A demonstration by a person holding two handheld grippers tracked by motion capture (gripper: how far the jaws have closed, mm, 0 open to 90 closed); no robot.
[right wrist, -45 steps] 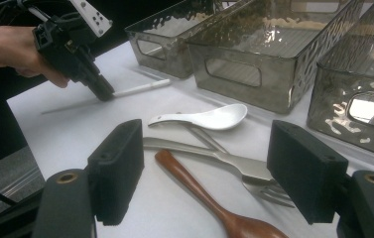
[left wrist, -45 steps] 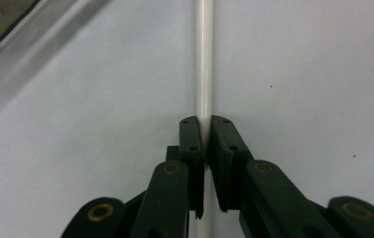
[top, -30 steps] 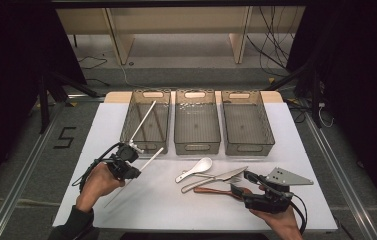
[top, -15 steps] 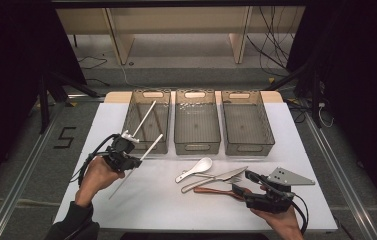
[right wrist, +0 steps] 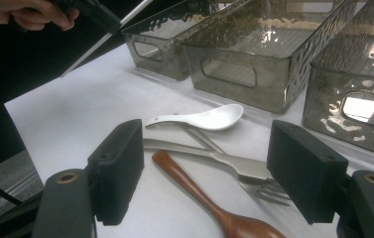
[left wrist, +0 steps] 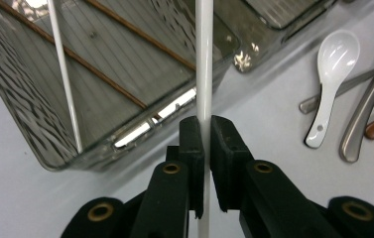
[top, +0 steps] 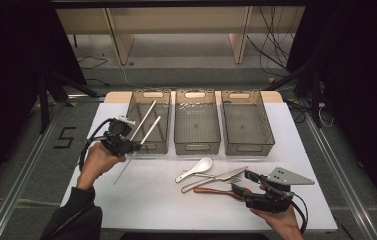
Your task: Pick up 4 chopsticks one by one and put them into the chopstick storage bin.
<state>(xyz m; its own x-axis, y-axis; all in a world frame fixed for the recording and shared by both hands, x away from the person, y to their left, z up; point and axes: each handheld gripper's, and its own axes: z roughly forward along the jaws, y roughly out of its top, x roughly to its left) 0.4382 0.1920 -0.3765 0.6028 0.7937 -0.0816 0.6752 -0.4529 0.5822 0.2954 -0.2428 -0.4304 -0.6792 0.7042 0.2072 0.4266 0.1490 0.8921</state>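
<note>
While the left gripper [left wrist: 204,148] pinches a white chopstick [left wrist: 204,64] over the left bin [top: 148,145] holding its mate, spoon [top: 196,169], fork [right wrist: 224,163] and wooden spoon [right wrist: 209,203] wait before the right gripper's [right wrist: 204,173] spread fingers.

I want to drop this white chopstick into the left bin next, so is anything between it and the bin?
Nothing visible blocks it. The left gripper is shut on the white chopstick, whose far end already reaches over the left bin's near wall. Inside lie another white chopstick and brown chopsticks, leaving open floor beside them.
</note>
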